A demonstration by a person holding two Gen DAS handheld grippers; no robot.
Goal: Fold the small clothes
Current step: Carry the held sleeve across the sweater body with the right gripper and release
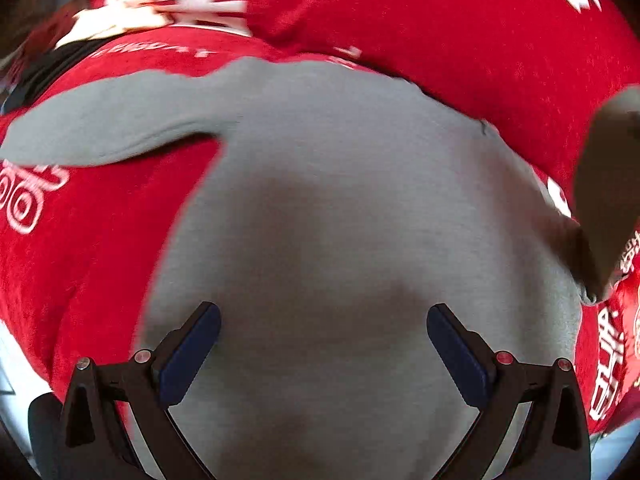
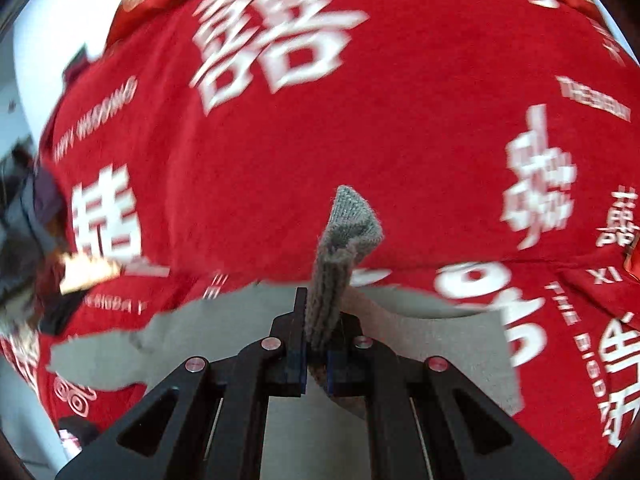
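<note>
Left wrist view. The sleeve (image 1: 100,136) of the grey top (image 1: 320,220) runs out to the upper left of the frame. The body of the top fills the centre, lying flat on the red cloth (image 1: 80,260), which shows along the left, top and right edges. The left gripper (image 1: 323,334) sits at the lower centre, its jaws standing wide apart with nothing between them; the blue pads (image 1: 192,356) hang over the body of the top, and contact cannot be confirmed. At the right edge a dark, blurred fold of the garment rises off the cloth.

Right wrist view. The grey top (image 2: 240,312) crosses the lower left and centre, behind the gripper. The right gripper (image 2: 317,364) is at the lower centre, jaws closed on a ribbed grey edge (image 2: 340,240) that stands up above the fingertips and flops over at its tip. The red cloth (image 2: 400,120) with white lettering fills the rest of the frame out to the right.

Assessment. The top appears light, soft knit with no stiffness: an unsupported edge droops at once, and a lifted part will sag. It is not fragile. The pile of the cloth may drag on it. Best holds are the ribbed edges, such as cuff or hem, or corners, pinched through both layers. A mid-panel pinch would likely bunch the fabric.
</note>
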